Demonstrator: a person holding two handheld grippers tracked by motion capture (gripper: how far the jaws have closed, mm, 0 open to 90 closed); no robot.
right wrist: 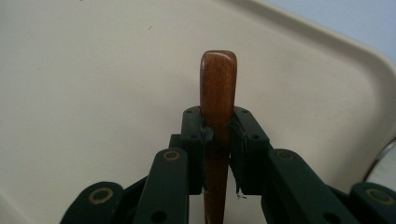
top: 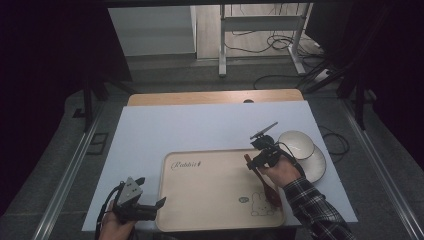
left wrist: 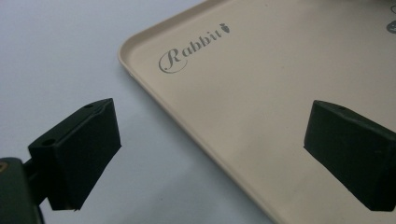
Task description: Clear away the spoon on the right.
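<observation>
A beige tray (top: 210, 190) with "Rabbit" lettering and a small rabbit drawing lies at the table's near middle. My right gripper (top: 252, 162) is shut on a brown wooden utensil handle (right wrist: 217, 88), which sticks out beyond the pads over the tray's right part. In the high view the wooden utensil (top: 265, 187) runs down along the tray's right side under the hand. My left gripper (top: 157, 205) is open at the tray's near-left corner, with nothing between its jaws. In the left gripper view its jaws straddle the tray's edge (left wrist: 154, 93).
A white bowl (top: 296, 144) sits on a white plate (top: 315, 167) just right of the tray. A white sheet (top: 210, 125) covers the table; its wooden far edge (top: 215, 97) shows behind. Cables and a metal stand lie on the floor beyond.
</observation>
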